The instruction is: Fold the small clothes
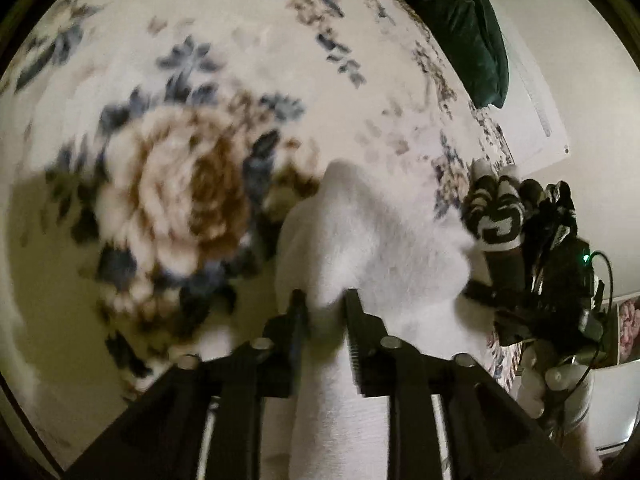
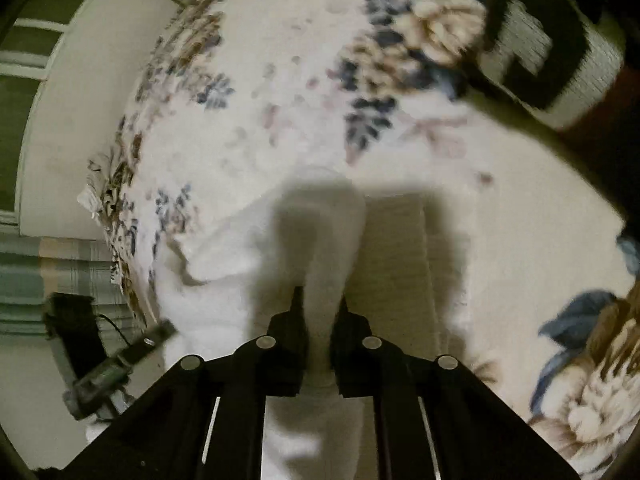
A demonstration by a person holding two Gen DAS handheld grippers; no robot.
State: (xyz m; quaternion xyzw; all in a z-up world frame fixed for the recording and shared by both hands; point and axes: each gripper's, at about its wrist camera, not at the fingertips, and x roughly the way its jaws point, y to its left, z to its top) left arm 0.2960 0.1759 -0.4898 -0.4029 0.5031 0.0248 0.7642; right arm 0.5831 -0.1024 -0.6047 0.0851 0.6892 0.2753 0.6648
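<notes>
Left wrist view: left gripper (image 1: pixel 325 300), jaws nearly closed, pinching a white garment (image 1: pixel 380 240) that runs forward and right from them over the floral bedspread (image 1: pixel 180 80). Right hand (image 1: pixel 500 216) in a patterned glove holds its far side.

Right wrist view: right gripper (image 2: pixel 318 308), jaws narrow, clamping a fold of the garment (image 2: pixel 320 240); long axis runs straight ahead. Left gripper (image 2: pixel 120 360) lies lower left, blurred.

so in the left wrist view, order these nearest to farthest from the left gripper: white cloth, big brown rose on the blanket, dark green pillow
1. white cloth, pinched between the left gripper fingers
2. big brown rose, on the blanket, ahead and left
3. dark green pillow, far top right at the bed edge
</notes>
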